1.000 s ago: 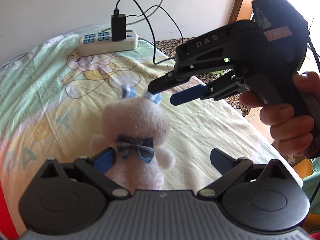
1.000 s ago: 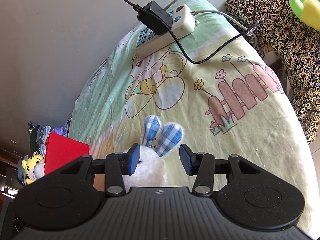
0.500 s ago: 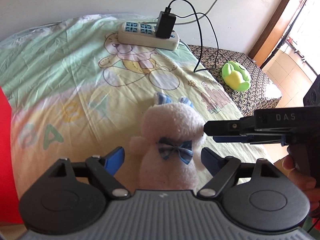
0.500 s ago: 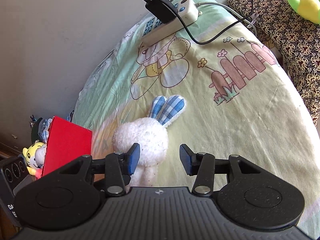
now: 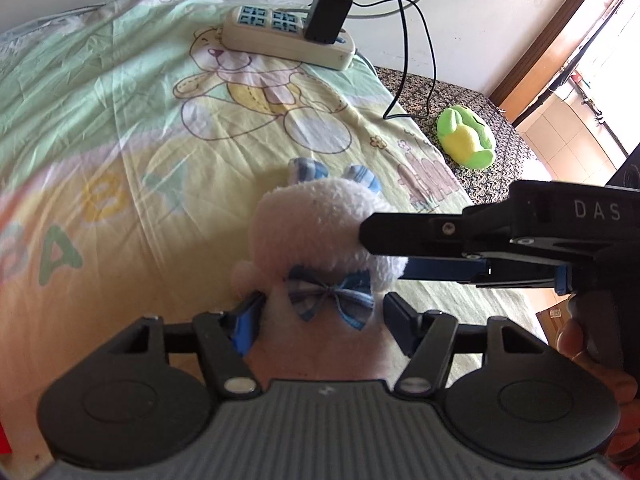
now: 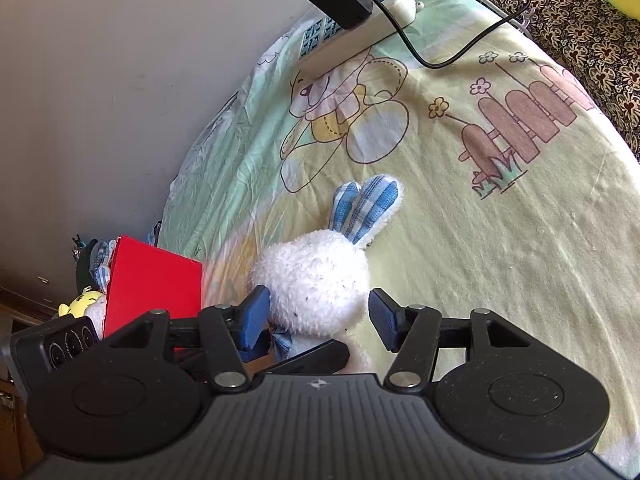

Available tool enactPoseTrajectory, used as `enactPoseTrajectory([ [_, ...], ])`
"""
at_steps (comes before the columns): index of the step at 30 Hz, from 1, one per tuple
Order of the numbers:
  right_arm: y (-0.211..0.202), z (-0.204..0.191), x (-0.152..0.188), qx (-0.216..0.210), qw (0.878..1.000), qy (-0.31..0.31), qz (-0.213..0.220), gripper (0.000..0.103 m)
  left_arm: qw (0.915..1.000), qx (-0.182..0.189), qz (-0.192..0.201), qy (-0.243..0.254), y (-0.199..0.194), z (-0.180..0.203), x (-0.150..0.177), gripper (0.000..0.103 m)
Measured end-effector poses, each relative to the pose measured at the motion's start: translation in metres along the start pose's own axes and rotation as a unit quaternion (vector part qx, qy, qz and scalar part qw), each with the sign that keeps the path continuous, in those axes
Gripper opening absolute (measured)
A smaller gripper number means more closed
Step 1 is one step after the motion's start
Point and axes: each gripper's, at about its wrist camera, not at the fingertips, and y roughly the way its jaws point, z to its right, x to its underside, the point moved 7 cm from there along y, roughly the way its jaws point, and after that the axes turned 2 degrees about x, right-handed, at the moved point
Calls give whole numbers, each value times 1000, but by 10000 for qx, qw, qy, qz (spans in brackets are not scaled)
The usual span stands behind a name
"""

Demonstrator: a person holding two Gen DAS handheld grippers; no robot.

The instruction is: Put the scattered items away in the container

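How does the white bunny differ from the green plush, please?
The bunny is white with blue checked ears and a bow; the green plush is green and yellow. The bunny lies on the cartoon sheet between both grippers; the green plush sits apart on the dark patterned cloth. Both are soft toys.

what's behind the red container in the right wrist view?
Behind the red container, against the wall, a yellow plush toy and a bit of blue checked fabric stick out. The container's wall covers the rest of them, and its inside cannot be seen.
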Motion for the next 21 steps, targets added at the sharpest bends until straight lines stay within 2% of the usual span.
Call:
enactPoseTrajectory([
  [4,9,-3,0,-66,9999,90,-33,62,10000,-40,1,-18,0,1,0,68],
  [10,22,-10,1,-119,9999,96,-76,62,9995,-207,76,224,2,8,4,72],
  [18,19,-5,6,-132,9998,85,-157,62,9997,35,122,216,1,8,4,81],
  [21,14,1,6,-134,9996,210,-133,62,9998,92,144,40,-1,6,2,79],
])
